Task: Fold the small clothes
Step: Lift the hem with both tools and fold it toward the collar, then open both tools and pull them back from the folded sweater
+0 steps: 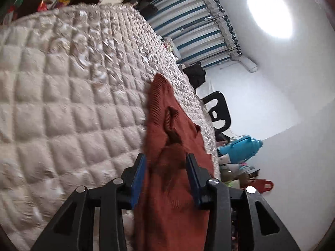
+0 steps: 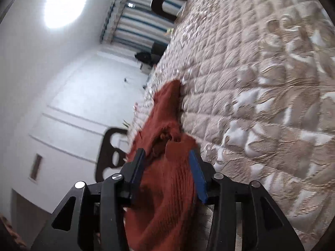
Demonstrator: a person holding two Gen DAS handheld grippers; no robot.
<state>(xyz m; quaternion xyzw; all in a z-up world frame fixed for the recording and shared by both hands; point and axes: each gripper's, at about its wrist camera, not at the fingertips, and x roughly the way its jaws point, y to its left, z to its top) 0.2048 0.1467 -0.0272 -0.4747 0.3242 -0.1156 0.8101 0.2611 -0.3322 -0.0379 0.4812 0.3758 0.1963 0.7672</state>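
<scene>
Two tools over one rust-red knit sweater (image 1: 167, 146) on the quilted bed (image 1: 62, 104).
Left tool (image 1: 165, 161) and right tool (image 2: 167, 156) both stand parted, cloth lying loosely between their pads; the sweater stretches lengthwise away along the bed's edge.

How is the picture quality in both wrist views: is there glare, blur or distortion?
Left wrist view: the ceiling light blows out to white, the quilted bedspread smears with motion blur, and the fisheye bends the room. Right wrist view: the ceiling light glares likewise, the bedspread blurs, and the rust-red knit garment near the lens stays fairly sharp.
</scene>
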